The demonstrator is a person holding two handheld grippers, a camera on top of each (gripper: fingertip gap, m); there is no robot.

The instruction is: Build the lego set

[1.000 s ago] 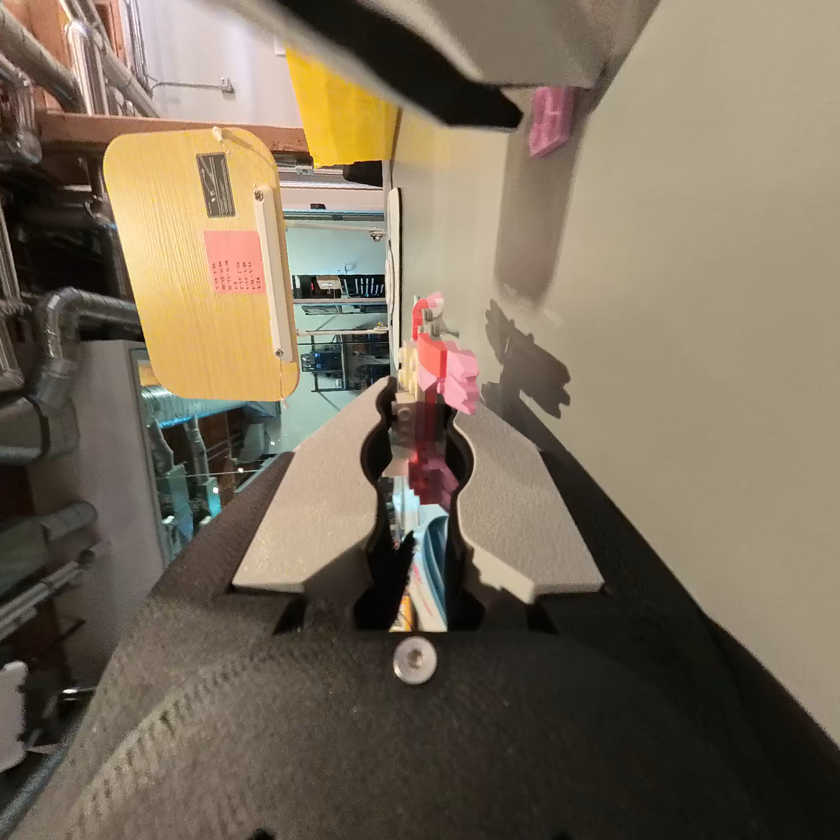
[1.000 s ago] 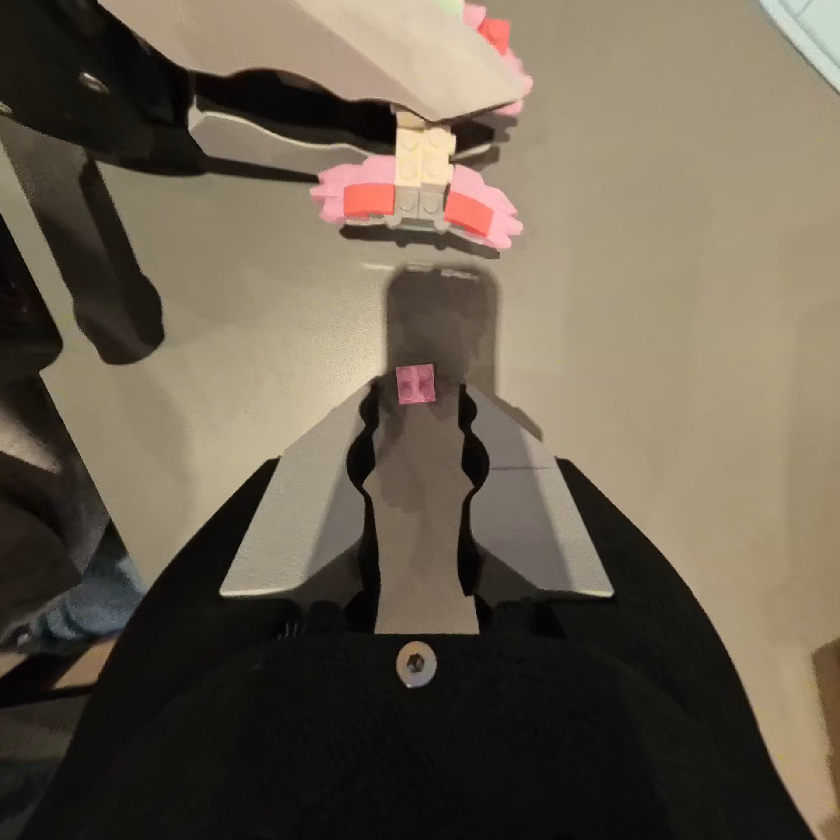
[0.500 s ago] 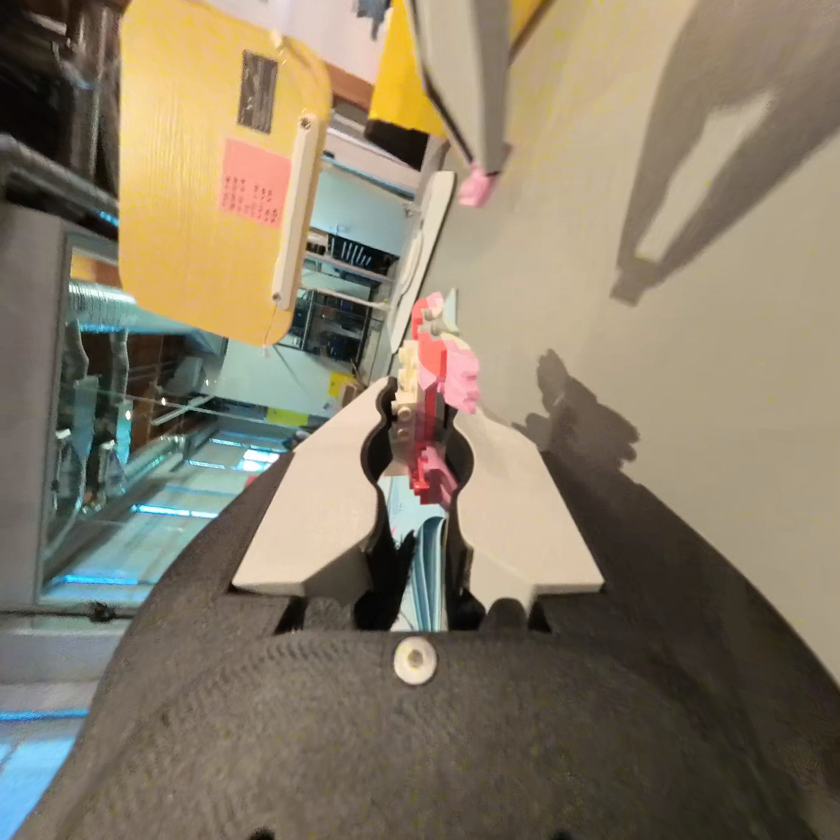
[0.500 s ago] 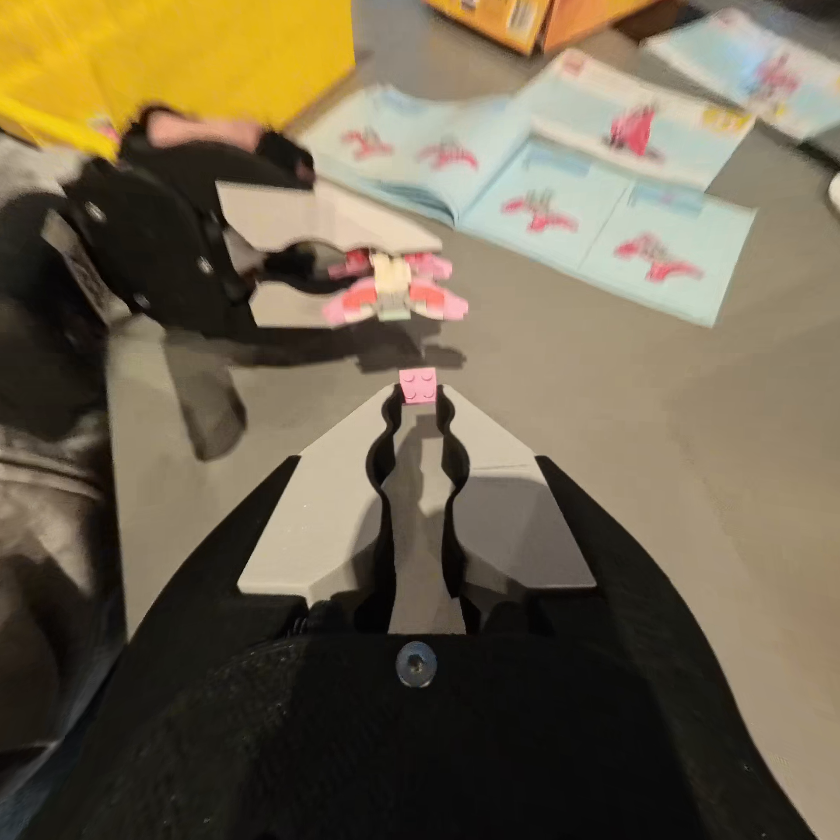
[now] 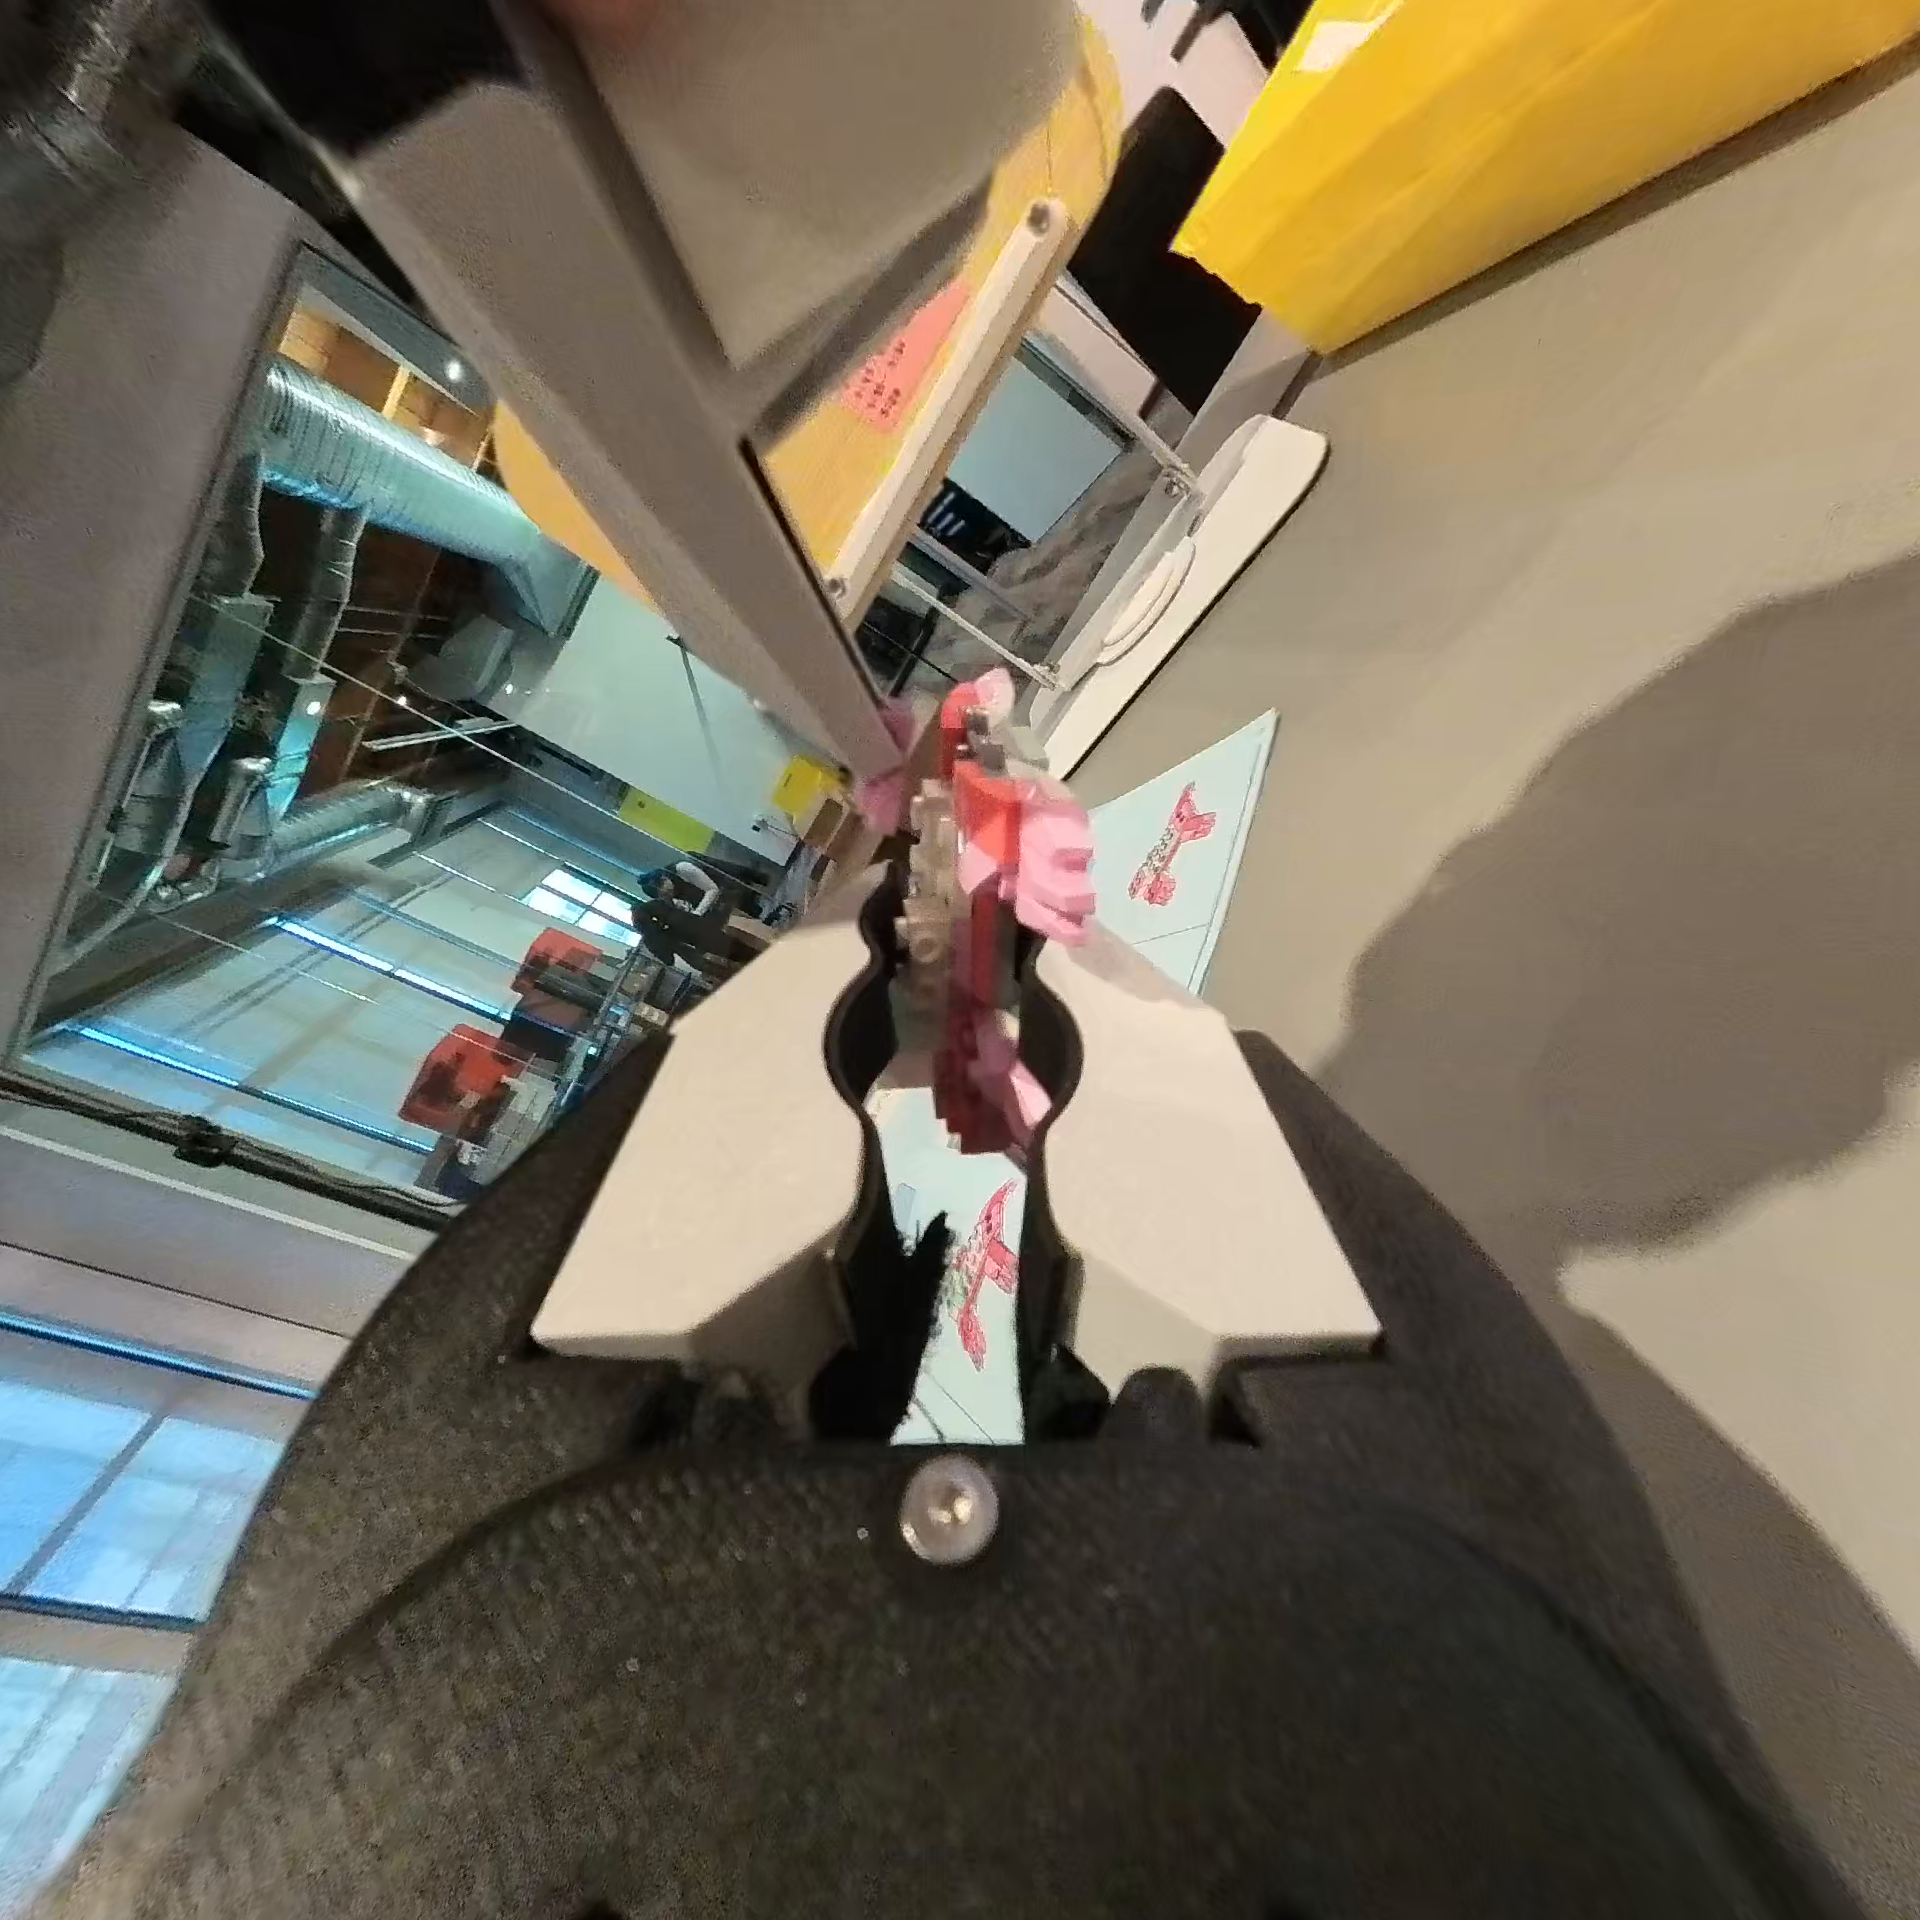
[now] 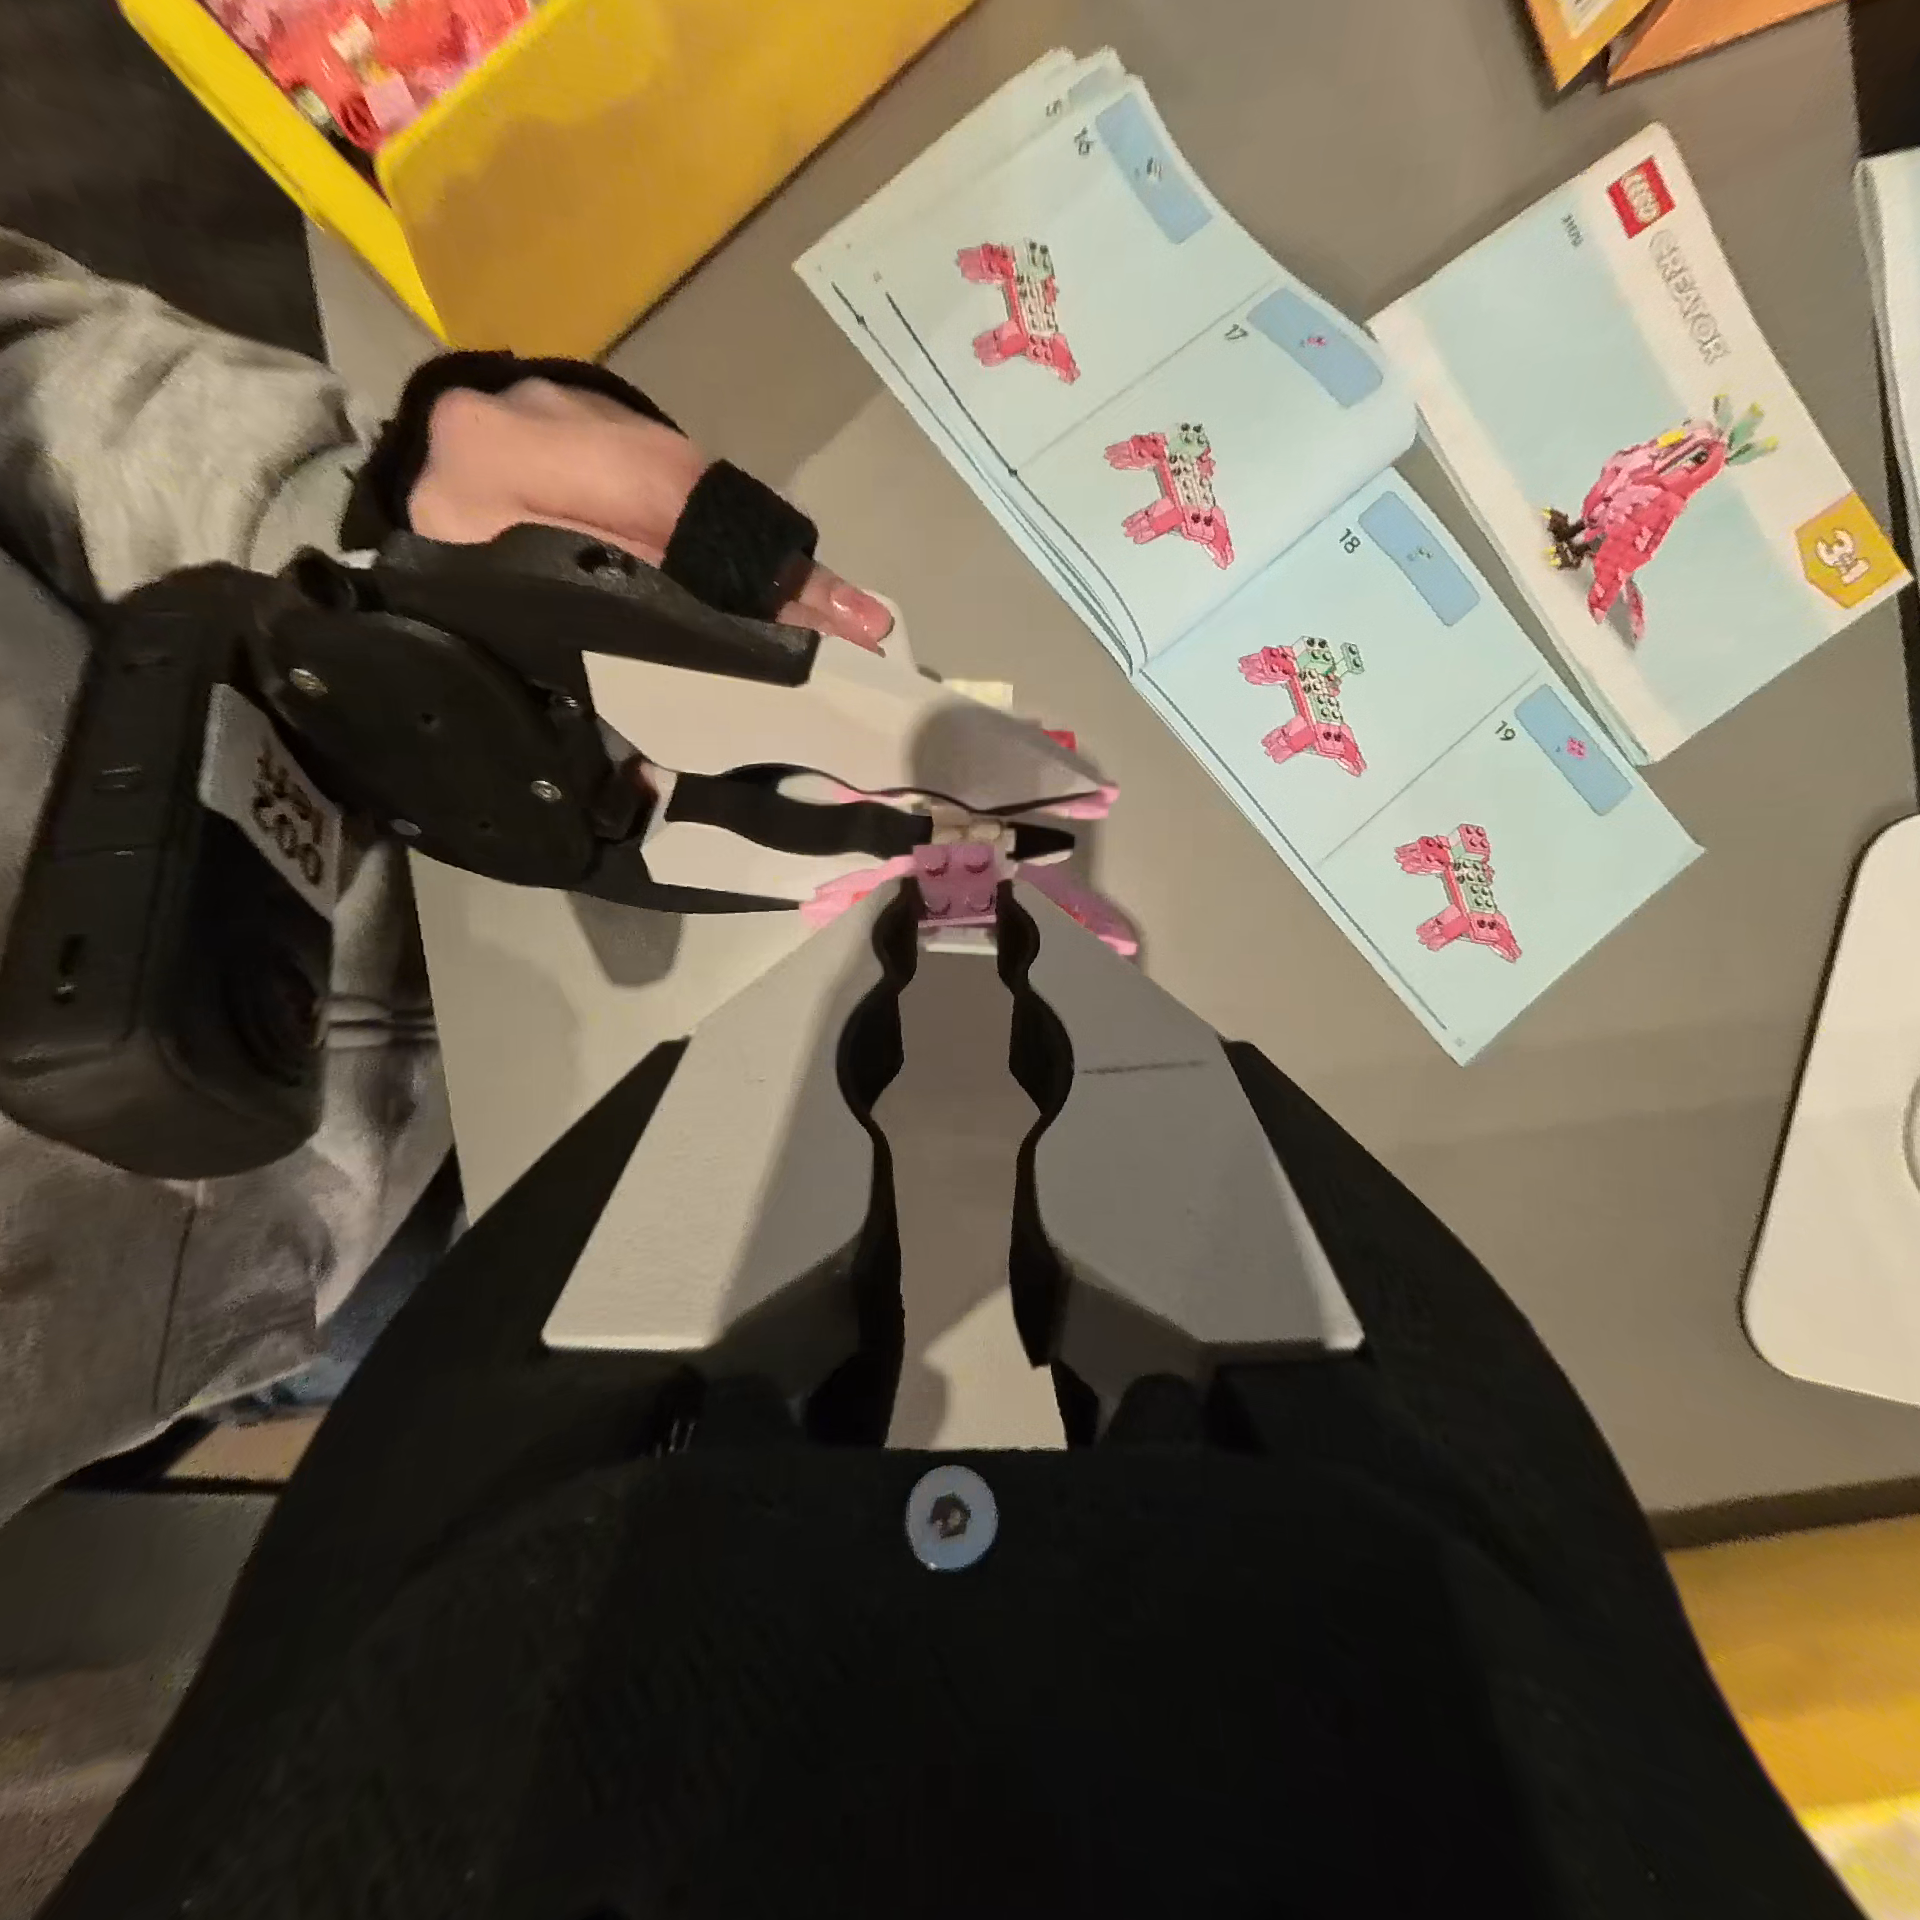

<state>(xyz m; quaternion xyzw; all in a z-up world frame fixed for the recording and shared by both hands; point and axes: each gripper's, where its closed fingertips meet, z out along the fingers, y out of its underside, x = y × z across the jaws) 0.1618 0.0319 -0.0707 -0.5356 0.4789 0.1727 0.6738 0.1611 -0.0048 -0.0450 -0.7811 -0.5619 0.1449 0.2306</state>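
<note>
- grey table (image 6: 1299,1195) with an open instruction booklet (image 6: 1247,582)
- left gripper (image 5: 951,935) pinches the pink-red lego model (image 5: 997,883)
- right gripper (image 6: 956,914) pinches a small pink plate (image 6: 958,881) against the model

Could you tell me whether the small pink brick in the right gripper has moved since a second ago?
Yes: the pink brick rose off the grey table to the model.

1. A grey table (image 6: 1351,1195) fills the right wrist view.
2. Shiny pipes (image 5: 343,499) run along the ceiling.
3. Big windows (image 5: 312,977) let in blue light.
4. A yellow board (image 5: 831,457), maybe wood, hangs nearby.
</note>
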